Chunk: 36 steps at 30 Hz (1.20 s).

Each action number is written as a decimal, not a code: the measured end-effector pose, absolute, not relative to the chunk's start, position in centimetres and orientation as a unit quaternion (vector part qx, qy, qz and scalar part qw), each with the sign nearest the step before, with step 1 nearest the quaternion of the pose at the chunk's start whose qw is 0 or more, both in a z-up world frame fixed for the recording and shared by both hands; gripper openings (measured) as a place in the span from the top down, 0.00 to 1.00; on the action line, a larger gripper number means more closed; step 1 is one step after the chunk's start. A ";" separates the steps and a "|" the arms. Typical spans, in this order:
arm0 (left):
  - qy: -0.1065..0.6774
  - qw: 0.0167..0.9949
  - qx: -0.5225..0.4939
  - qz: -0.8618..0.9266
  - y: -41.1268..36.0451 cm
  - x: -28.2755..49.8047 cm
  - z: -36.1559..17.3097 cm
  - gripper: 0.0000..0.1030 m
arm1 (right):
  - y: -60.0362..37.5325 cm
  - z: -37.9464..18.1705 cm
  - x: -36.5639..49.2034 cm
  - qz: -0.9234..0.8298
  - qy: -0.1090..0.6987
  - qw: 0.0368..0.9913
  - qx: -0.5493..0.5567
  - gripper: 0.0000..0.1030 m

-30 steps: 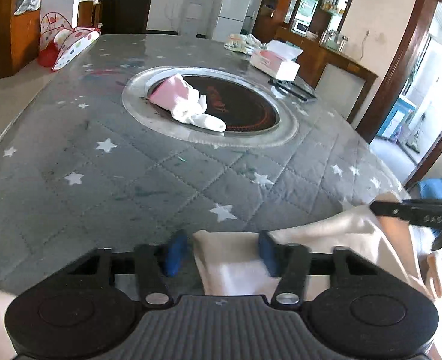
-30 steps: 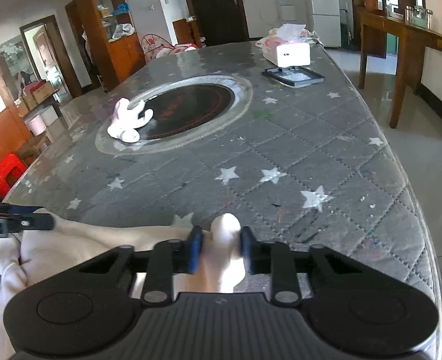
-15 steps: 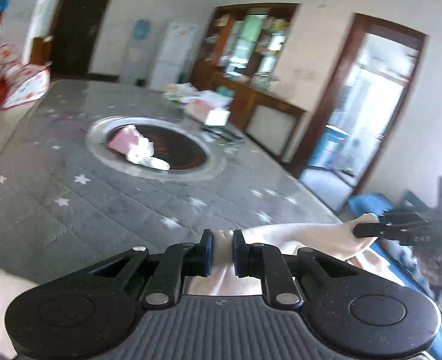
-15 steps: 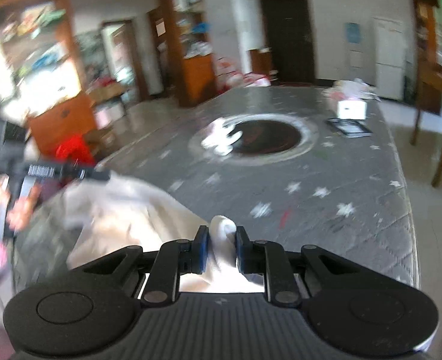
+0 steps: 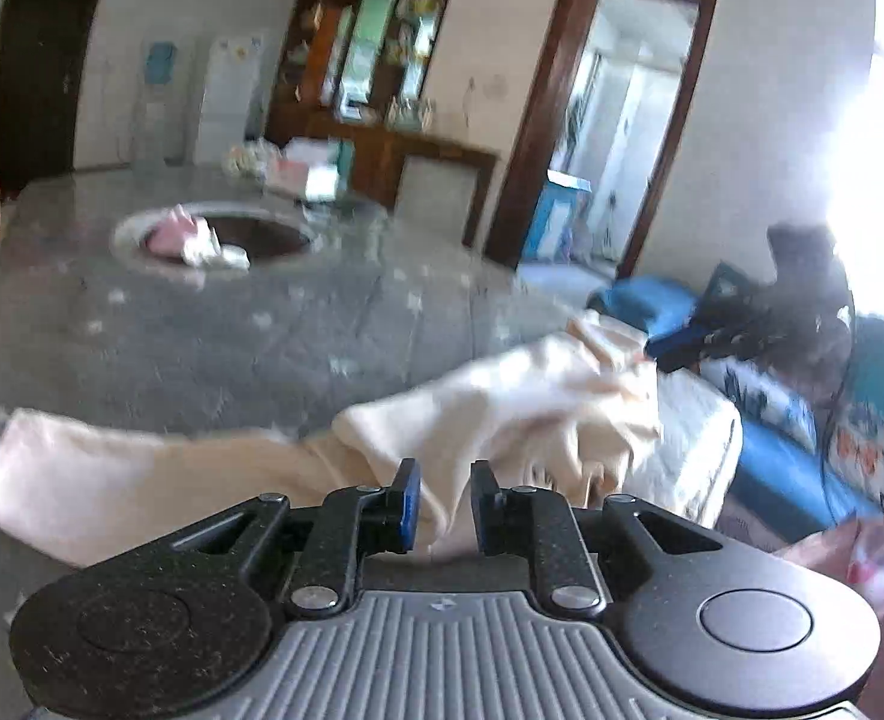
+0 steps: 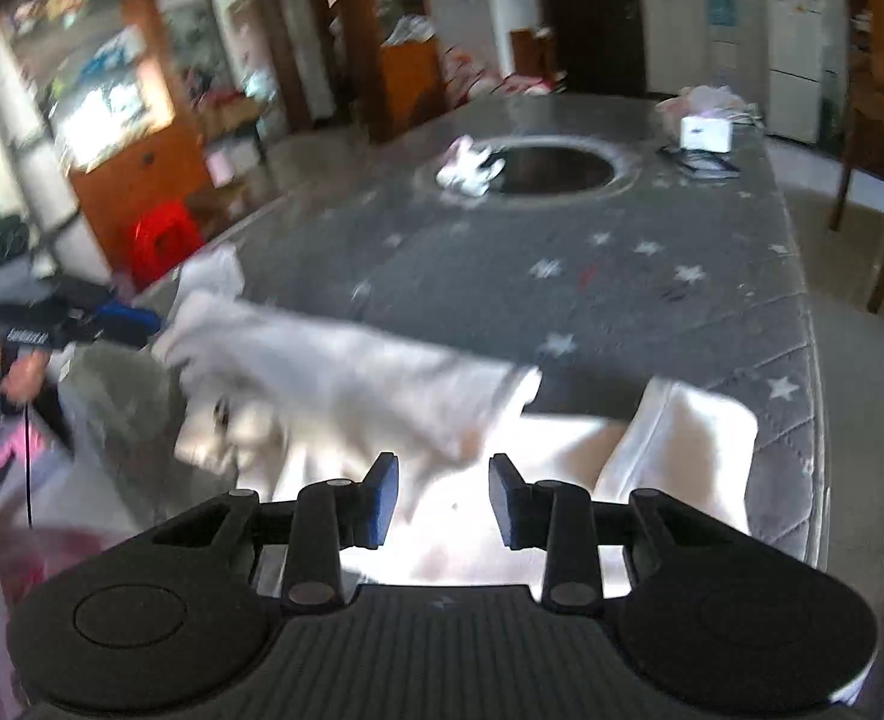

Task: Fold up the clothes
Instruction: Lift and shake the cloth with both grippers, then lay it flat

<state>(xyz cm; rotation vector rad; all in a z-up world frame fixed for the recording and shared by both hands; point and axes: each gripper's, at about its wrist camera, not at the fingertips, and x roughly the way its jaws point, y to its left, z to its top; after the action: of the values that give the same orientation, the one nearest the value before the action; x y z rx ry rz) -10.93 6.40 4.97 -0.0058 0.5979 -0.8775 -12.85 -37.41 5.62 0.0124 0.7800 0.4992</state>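
Cream fabric garment (image 5: 520, 408) lies crumpled at the near edge of the grey star-quilted table (image 5: 214, 348); cloth sits between the opening left gripper (image 5: 445, 498) and the opening right gripper (image 6: 444, 495), pads clear.

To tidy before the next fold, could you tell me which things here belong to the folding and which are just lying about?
Job: cream garment; left gripper and right gripper, jaws opening.
Lying about: pink-and-white cloth, tissue box, red stool.
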 end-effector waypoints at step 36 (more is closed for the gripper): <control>0.255 0.917 0.057 -0.301 2.0 0.1 8.2 0.91 | -33.3 9.1 -2.4 0.193 0.330 0.917 -0.115 0.92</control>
<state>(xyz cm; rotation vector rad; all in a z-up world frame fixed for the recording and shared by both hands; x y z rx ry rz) 0.08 1.98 8.22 0.1168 0.5248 -0.6202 -2.36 -33.31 9.12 -0.2365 0.6788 0.3974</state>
